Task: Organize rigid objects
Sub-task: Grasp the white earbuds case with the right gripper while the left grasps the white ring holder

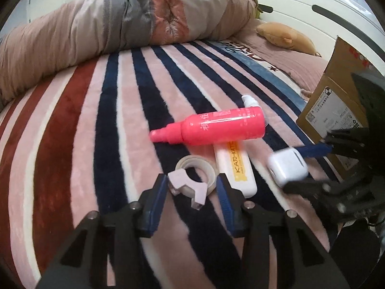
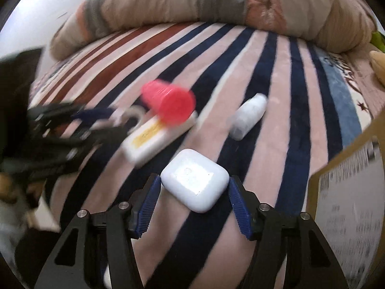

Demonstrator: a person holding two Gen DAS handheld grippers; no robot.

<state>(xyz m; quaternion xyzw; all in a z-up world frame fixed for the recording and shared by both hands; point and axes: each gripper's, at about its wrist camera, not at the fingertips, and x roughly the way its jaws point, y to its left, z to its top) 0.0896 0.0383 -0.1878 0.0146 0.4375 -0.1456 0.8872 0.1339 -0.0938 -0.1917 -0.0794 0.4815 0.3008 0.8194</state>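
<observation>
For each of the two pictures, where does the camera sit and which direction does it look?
Left wrist view: sits on the left gripper, looks forward along its fingers over the striped blanket at the tape roll between its open fingers; the right gripper shows at the right.
Right wrist view: sits on the right gripper, looks forward at the white case between its fingers; the left gripper shows blurred at the left.
Both share the pink bottle, the white tube, the cardboard box and the rolled quilt.

On the blanket [image 1: 72,144] lie one pink bottle [image 1: 216,126], one white tube [image 1: 237,168], one tape roll [image 1: 196,171], one white case [image 2: 195,179], one small white bottle [image 2: 247,116]; one box [image 1: 336,110] stands beside them.
</observation>
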